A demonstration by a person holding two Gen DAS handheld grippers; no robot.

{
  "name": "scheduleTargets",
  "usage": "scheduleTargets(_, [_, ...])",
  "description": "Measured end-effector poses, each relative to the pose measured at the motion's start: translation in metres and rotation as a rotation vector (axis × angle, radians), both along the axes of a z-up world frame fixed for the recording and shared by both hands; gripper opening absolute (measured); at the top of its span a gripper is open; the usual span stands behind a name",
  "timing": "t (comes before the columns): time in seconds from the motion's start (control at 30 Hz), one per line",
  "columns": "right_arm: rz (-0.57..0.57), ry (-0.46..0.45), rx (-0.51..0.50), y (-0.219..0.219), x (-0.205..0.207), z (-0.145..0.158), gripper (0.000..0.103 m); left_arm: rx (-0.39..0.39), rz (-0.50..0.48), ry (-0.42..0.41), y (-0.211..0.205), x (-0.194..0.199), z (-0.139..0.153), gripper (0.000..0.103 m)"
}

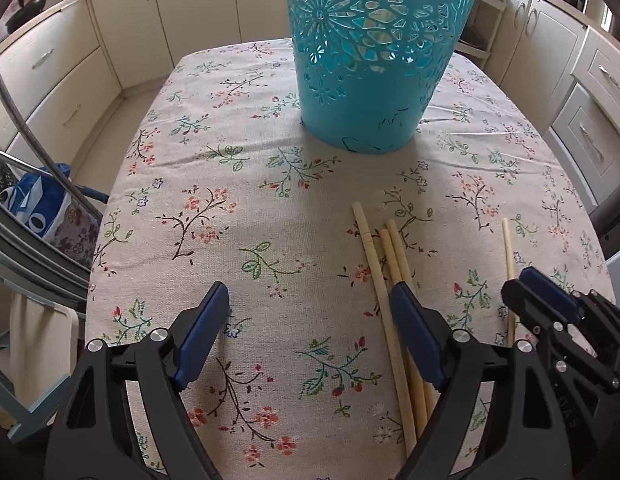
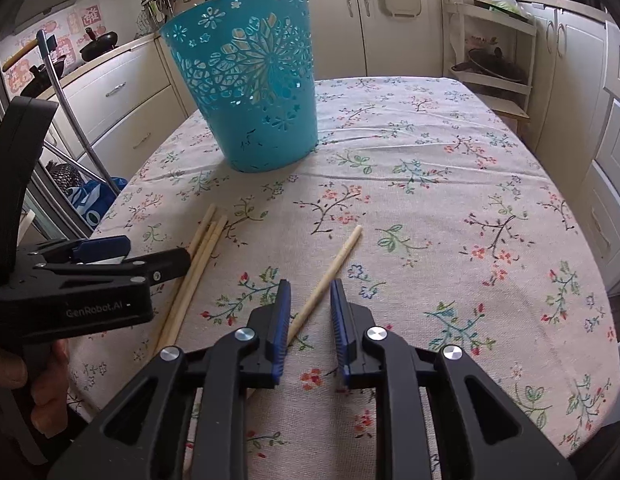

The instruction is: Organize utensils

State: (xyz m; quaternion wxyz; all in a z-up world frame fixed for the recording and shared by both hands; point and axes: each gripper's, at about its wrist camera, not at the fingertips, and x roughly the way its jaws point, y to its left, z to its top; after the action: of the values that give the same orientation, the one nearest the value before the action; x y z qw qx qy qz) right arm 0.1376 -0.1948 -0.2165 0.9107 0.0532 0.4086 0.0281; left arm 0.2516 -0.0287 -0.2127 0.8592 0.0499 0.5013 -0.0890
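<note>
A teal cut-out basket stands upright on the floral tablecloth; it also shows in the right wrist view. Three wooden chopsticks lie together beside my left gripper's right finger; they show in the right wrist view too. My left gripper is open and empty above the cloth. A single chopstick lies apart, its lower part between the fingers of my right gripper, which is open a little around it. That chopstick also shows in the left wrist view, beside the right gripper.
Cream kitchen cabinets surround the table. A white shelf rack stands at the back right. A metal-framed chair with a blue bag is at the table's left edge. The left gripper and the hand holding it show at the left.
</note>
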Motion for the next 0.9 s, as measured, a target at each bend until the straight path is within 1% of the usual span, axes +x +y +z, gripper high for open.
scheduleTargets(0.07, [-0.01,0.0,-0.009,-0.001,0.002,0.0,0.025,0.032,-0.002,-0.009,-0.003,0.001,-0.002,0.079])
scheduleTargets(0.2, [-0.015,0.007,-0.042,0.003,0.011,0.0,0.025,0.03,-0.013,-0.02,-0.006,0.002,-0.003,0.079])
scheduleTargets(0.27, [0.018,0.018,-0.067,0.007,0.017,0.0,0.025,0.024,-0.029,-0.035,-0.007,0.003,-0.003,0.071])
scheduleTargets(0.3, [0.042,0.023,-0.073,0.01,0.019,0.0,0.024,0.023,-0.043,-0.045,-0.009,0.003,-0.002,0.068])
scheduleTargets(0.33, [0.089,0.032,-0.096,0.015,0.022,0.001,0.019,0.016,-0.06,-0.053,-0.011,0.003,-0.001,0.062])
scheduleTargets(0.37, [0.133,0.037,-0.125,0.02,0.023,0.001,0.018,0.013,-0.078,-0.06,-0.013,0.003,-0.001,0.056])
scheduleTargets(0.4, [0.179,0.042,-0.15,0.024,0.024,0.001,0.016,0.009,-0.094,-0.065,-0.015,0.002,0.0,0.052])
scheduleTargets(0.43, [0.24,0.048,-0.182,0.029,0.025,0.002,0.014,0.004,-0.113,-0.071,-0.016,0.002,0.0,0.045])
scheduleTargets(0.47, [0.283,0.054,-0.216,0.033,0.024,0.003,0.014,-0.006,-0.141,-0.078,-0.019,0.001,0.001,0.038])
scheduleTargets(0.5, [0.313,0.059,-0.24,0.034,0.025,0.004,0.013,-0.007,-0.155,-0.081,-0.02,0.0,0.001,0.035])
scheduleTargets(0.53, [0.332,0.066,-0.258,0.033,0.025,0.004,0.013,-0.021,-0.181,-0.081,-0.022,-0.001,0.002,0.028])
scheduleTargets(0.6, [0.308,0.076,-0.26,0.023,0.025,0.004,0.013,-0.024,-0.202,-0.082,-0.023,-0.002,0.002,0.022])
scheduleTargets(0.67, [0.263,0.085,-0.211,0.012,0.026,0.004,0.014,-0.037,-0.222,-0.072,-0.025,-0.003,0.003,0.01])
scheduleTargets(0.7, [0.24,0.088,-0.181,0.007,0.026,0.004,0.016,-0.052,-0.234,-0.067,-0.025,-0.004,0.003,0.009])
scheduleTargets(0.73, [0.216,0.089,-0.152,0.002,0.026,0.004,0.02,-0.07,-0.245,-0.059,-0.026,-0.004,0.003,0.008])
scheduleTargets(0.77, [0.203,0.088,-0.135,0.0,0.025,0.004,0.021,-0.073,-0.252,-0.058,-0.026,-0.006,0.003,0.008])
scheduleTargets(0.9, [0.2,0.078,-0.129,0.005,0.022,0.004,0.03,-0.063,-0.263,-0.06,-0.028,-0.008,0.003,0.008])
